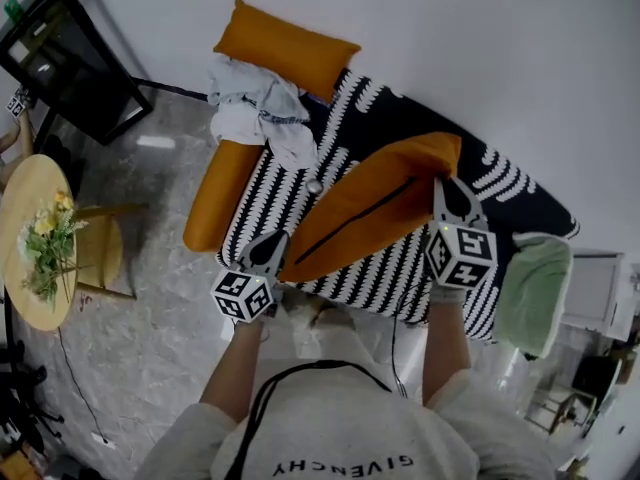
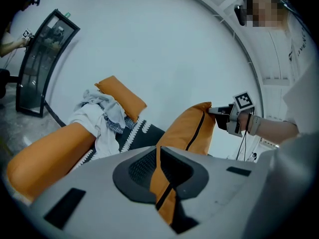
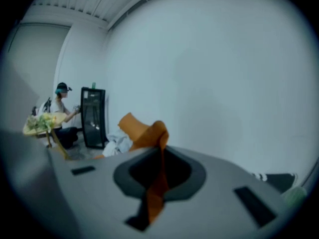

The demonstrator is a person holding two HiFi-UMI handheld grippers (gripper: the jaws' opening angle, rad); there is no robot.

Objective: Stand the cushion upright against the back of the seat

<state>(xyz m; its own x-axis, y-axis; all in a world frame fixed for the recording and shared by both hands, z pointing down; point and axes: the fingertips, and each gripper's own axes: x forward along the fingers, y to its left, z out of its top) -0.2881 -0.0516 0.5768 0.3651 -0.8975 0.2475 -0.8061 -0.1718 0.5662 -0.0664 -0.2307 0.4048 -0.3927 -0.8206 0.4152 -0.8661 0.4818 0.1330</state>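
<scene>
Both hands are on it now: the orange cushion [image 1: 375, 203] hangs slantwise between the two tools, over the black-and-white seat [image 1: 400, 118]. The left tongs [image 1: 272, 251] are clenched on the cushion's near corner, down by the seat's front edge. Looking along them, the orange fabric and its dark zip [image 2: 166, 198] are pinched tight between the jaws [image 2: 164, 183], and the cushion [image 2: 187, 131] rises away beyond. The right tongs [image 1: 447, 190] are clenched on the opposite corner, the one toward the wall [image 1: 520, 58]. From that side a fold of the orange cover [image 3: 149, 133] is squeezed flat in the jaws [image 3: 158, 180]. The long zip side faces up. The cushion lies at an angle across the seat rather than upright, and it is clear of the wall. Whether its underside brushes the seat I can't tell. At the seat's left end a heap of pale clothes [image 1: 255, 108] sits between an orange bolster [image 1: 222, 193] and an orange pillow [image 1: 285, 48]. Something soft and green [image 1: 535, 288] sits at the right end.
</scene>
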